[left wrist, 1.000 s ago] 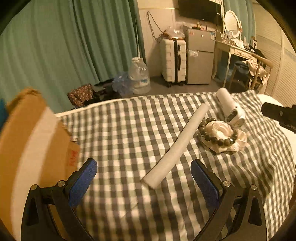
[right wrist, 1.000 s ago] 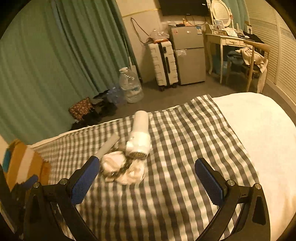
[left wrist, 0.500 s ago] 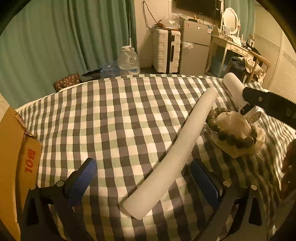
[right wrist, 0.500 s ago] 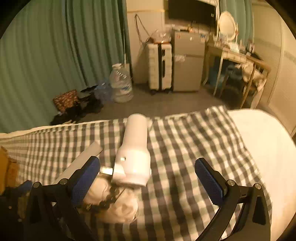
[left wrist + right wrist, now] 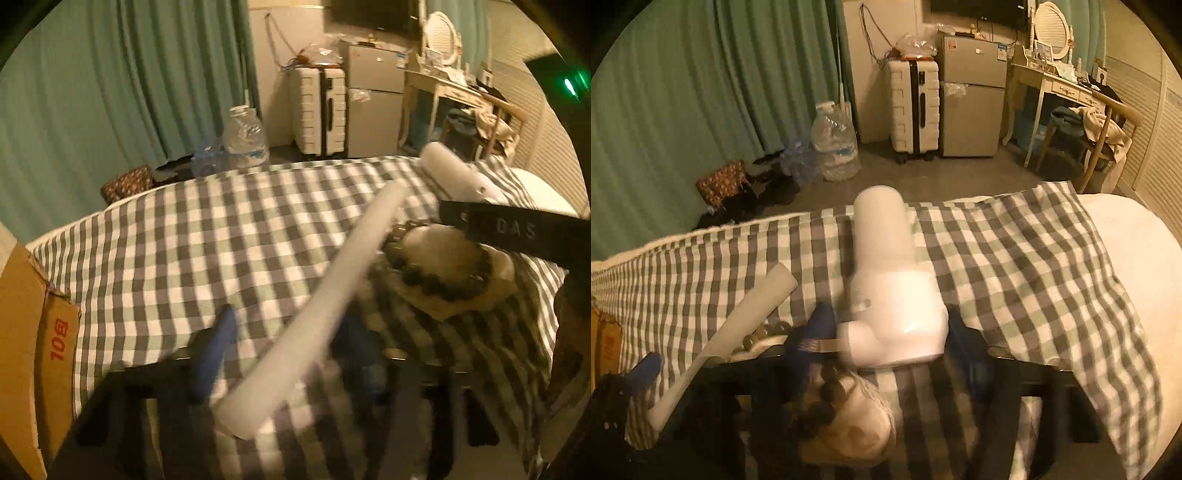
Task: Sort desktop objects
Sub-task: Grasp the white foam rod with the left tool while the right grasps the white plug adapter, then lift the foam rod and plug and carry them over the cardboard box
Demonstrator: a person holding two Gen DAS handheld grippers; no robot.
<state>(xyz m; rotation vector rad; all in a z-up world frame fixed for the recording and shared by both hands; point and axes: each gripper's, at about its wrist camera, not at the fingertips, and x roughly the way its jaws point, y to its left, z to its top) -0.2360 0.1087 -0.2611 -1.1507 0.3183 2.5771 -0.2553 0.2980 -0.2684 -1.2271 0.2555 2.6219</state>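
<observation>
Tube [image 5: 325, 295], white and long, lies slantwise on the checked cloth [image 5: 184, 251] over the bed, and my left fingers [image 5: 284, 347] are closing on either side of its near end. That end sits between them; blur keeps me from telling whether the blue pads [image 5: 218, 343] press it yet.

Touching the tube's far half on the right lies the bead bracelet [image 5: 443, 284], resting on a crumpled white wrapper [image 5: 461, 258]. Beyond the bracelet, further from the tube's near end, lies the white device [image 5: 890, 288], its narrow end pointing toward the bed's edge. My right fingers [image 5: 886, 332] are closing around its broad near end, one blue pad on each side, just at its flanks; I cannot tell if they touch. A black bar of that right tool crosses above the bracelet in the left view.

Left of the tube, well apart from it, a cardboard box [image 5: 37, 332] with red print stands at the cloth's edge. Past the bed, beyond the tube's far tip, a water jug [image 5: 834, 144] stands on the floor before green curtains [image 5: 701, 92], with a white suitcase [image 5: 914, 107] and a small fridge [image 5: 971, 96] beside it.
</observation>
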